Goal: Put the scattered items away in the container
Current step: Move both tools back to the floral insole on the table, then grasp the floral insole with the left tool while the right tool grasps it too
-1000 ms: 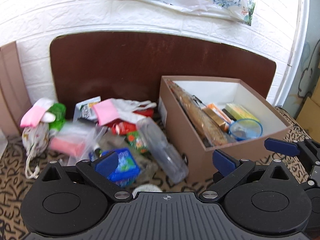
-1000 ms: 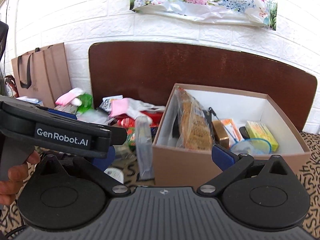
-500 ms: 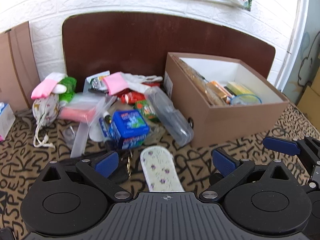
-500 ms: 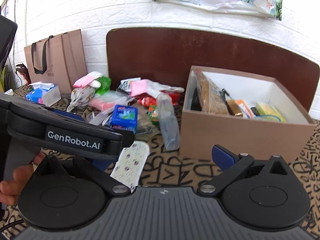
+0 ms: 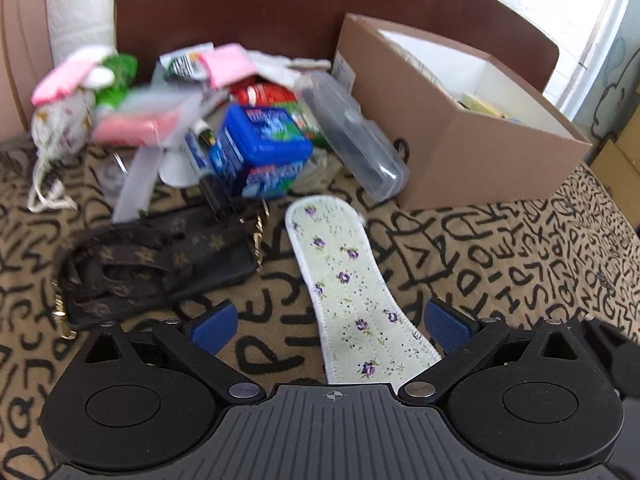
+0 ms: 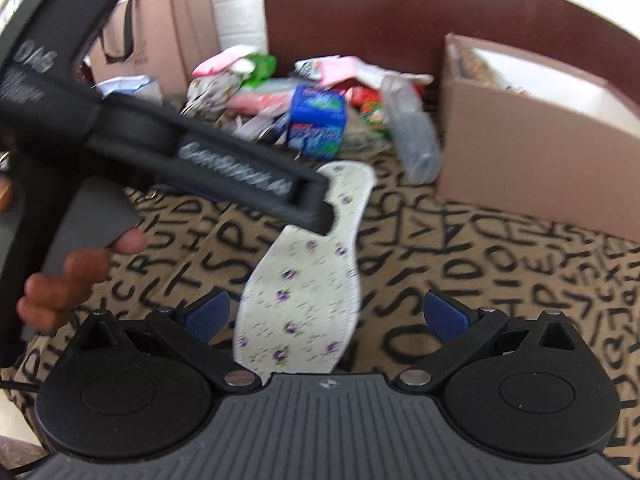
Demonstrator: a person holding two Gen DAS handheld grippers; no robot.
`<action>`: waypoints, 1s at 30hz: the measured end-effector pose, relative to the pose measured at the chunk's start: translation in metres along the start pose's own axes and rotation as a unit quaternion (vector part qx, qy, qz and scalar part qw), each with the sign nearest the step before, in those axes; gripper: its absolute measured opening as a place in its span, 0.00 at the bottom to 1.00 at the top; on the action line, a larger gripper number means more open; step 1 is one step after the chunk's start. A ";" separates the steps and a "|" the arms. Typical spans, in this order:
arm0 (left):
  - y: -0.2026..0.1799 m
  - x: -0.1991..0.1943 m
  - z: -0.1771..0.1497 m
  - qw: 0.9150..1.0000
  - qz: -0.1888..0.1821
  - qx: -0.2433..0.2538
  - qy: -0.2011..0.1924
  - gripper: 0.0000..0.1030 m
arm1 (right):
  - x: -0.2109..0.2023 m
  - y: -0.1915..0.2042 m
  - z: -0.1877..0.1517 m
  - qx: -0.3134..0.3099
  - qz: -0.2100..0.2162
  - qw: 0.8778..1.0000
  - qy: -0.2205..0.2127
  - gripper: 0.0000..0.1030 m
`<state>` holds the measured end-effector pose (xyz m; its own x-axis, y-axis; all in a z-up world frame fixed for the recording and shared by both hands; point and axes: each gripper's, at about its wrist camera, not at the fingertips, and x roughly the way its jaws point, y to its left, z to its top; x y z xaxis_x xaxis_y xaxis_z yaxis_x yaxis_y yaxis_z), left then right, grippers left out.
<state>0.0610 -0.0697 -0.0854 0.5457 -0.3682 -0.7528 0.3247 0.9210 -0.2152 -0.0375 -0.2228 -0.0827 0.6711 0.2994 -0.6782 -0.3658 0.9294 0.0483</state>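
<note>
A floral shoe insole (image 5: 347, 280) (image 6: 304, 280) lies flat on the lettered cloth, its heel end between the spread jaws of both grippers. My left gripper (image 5: 334, 322) is open just above it, and so is my right gripper (image 6: 326, 314). The brown cardboard box (image 5: 472, 152) (image 6: 532, 148) stands at the right with items inside. A pile of scattered items sits behind the insole: a blue packet (image 5: 262, 148) (image 6: 318, 118), a clear plastic case (image 5: 356, 136) (image 6: 412, 128), and a dark patterned pouch (image 5: 160, 260).
The left gripper's black body (image 6: 160, 136) and a hand (image 6: 76, 276) cross the left of the right wrist view. A brown headboard (image 5: 280, 12) backs the pile. A paper bag (image 6: 160, 44) leans at the left. Bare cloth (image 5: 520, 260) lies in front of the box.
Both grippers have dropped down and pulled in toward the insole, which now lies between their jaws. The box and pile look farther up in both views.
</note>
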 end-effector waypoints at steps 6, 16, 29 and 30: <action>0.001 0.022 0.003 0.999 -0.015 -0.006 0.030 0.92 | 0.003 0.007 -0.001 -0.013 0.013 1.000 0.010 0.97; -0.006 0.038 0.016 0.999 -0.014 0.017 0.034 0.81 | 0.016 0.014 -0.005 -0.032 0.022 0.999 0.033 0.85; 0.000 0.033 0.023 0.999 -0.034 0.000 0.039 0.42 | 0.015 0.001 -0.005 -0.013 0.023 0.999 0.030 0.79; -0.001 0.033 0.023 0.999 -0.038 0.005 0.038 0.49 | 0.015 0.001 -0.005 -0.015 0.023 0.999 0.029 0.79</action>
<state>0.0965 -0.0861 -0.0958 0.4584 -0.4262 -0.7799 0.3708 0.8892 -0.2680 -0.0314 -0.2183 -0.0968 0.6144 0.3275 -0.7178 -0.4154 0.9078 0.0587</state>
